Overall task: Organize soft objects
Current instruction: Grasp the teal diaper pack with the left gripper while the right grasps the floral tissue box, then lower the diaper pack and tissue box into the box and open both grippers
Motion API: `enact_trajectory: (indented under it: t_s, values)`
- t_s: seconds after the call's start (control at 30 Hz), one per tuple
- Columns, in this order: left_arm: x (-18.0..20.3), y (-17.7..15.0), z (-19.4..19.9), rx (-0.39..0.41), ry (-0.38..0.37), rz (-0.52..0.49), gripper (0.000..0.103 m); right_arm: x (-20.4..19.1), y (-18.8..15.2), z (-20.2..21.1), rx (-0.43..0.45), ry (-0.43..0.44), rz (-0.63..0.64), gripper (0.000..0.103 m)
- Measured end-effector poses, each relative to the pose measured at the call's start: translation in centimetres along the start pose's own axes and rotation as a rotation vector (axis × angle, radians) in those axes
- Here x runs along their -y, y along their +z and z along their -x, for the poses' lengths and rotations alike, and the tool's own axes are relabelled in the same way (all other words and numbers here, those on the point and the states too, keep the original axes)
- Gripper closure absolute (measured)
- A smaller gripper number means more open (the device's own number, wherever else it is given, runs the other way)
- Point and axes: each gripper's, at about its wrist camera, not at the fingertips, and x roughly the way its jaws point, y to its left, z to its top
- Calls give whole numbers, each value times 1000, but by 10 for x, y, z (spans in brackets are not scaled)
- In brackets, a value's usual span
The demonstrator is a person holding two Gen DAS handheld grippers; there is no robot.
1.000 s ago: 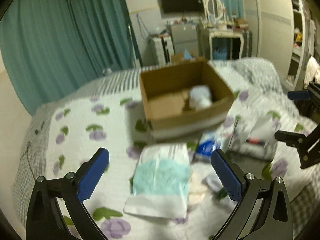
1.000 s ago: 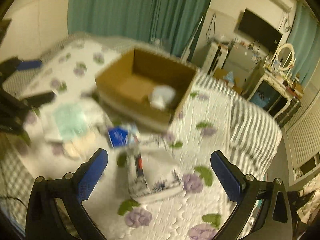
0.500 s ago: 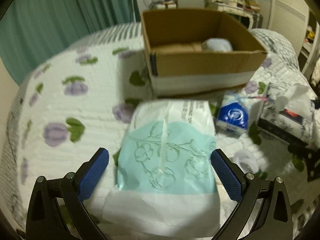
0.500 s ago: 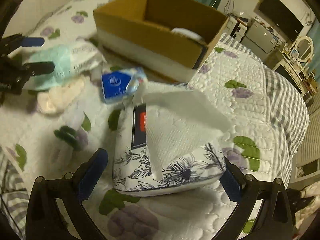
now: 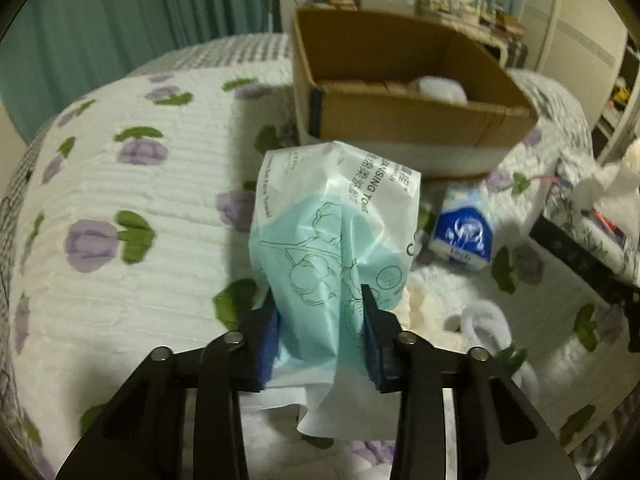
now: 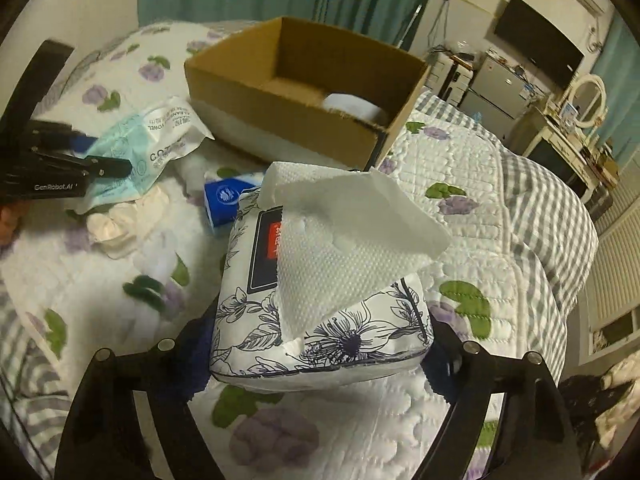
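My left gripper (image 5: 320, 320) is shut on a teal and white towel pack (image 5: 332, 240), lifted off the quilt; it also shows in the right wrist view (image 6: 148, 148). My right gripper (image 6: 316, 344) is shut on a floral tissue pack (image 6: 320, 312) with a white tissue sticking out; the pack also shows in the left wrist view (image 5: 592, 232). An open cardboard box (image 5: 400, 116) with a white soft item (image 5: 440, 88) inside sits just beyond both; the box also shows in the right wrist view (image 6: 304, 96).
A small blue tissue packet (image 5: 464, 236) lies between the two packs. Cream cloth (image 6: 120, 224) and a white cord (image 5: 488, 324) lie on the flowered quilt (image 5: 120, 200). Curtains, a dresser and shelves stand behind the bed.
Both grippers closed: the left on the towel pack, which crumpled and rose, the right on the tissue pack. Both had been open and farther back.
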Motion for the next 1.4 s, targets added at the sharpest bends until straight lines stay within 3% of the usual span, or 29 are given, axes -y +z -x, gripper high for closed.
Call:
enact_trajectory:
  t_s: [0.27,0.57,0.73,1.0,1.17,1.23,1.4]
  values:
    - [5,6,59,104,0,-10,72,-3,11,60,113,-41,-30,20]
    - [19,57,121,258,-49,-9,72,-11,55,118,261,-87,-32,20]
    - [29,99,109,267,-88,3,72,4,80,120,318,-71,-96,20]
    - [34,145,40,226,-85,64,71,33,114,80,332,-57,-149,20]
    - [39,155,0,204,-60,74,59,51,127,43,327,-31,-186,20]
    - [40,155,-11,209,-58,72,41,55,131,31,325,-24,-198,20]
    - [41,153,-9,259,-30,32,24,62,139,6,319,-13,-212,19]
